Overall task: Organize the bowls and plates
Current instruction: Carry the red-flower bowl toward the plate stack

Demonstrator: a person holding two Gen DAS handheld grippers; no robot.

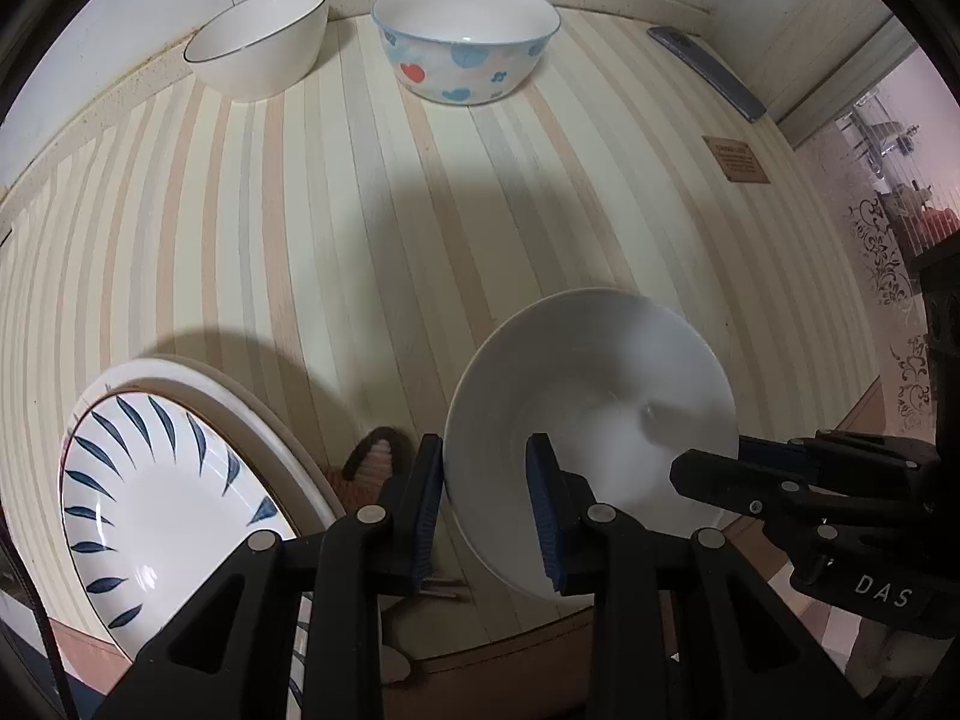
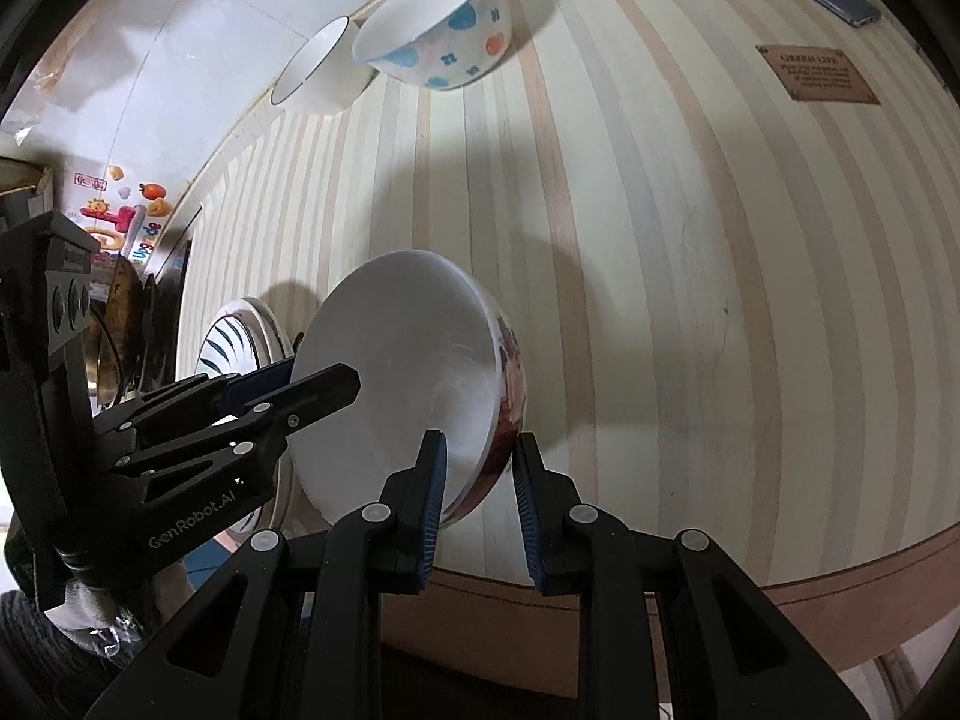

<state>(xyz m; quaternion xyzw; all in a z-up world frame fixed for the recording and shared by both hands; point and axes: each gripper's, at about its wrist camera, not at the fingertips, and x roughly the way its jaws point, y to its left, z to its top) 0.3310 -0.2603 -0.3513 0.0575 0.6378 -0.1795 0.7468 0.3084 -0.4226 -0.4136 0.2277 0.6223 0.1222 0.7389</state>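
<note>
A white bowl [image 1: 591, 414] with a reddish pattern on its outside [image 2: 510, 372] is held between both grippers near the table's front edge. My left gripper [image 1: 486, 504] is shut on the bowl's near-left rim, one pad inside and one outside. My right gripper [image 2: 480, 480] is shut on the opposite rim and enters the left wrist view from the right [image 1: 714, 468]. The left gripper [image 2: 324, 384] shows at the left of the right wrist view. A blue-leaf plate [image 1: 150, 498] lies on a plain white plate [image 1: 264, 414] to the left.
At the back of the striped table [image 1: 360, 210] stand a white bowl with a dark rim [image 1: 258, 42] and a bowl with blue and red hearts [image 1: 465, 42]. A phone [image 1: 708, 69] and a brown label [image 1: 735, 159] lie at the right.
</note>
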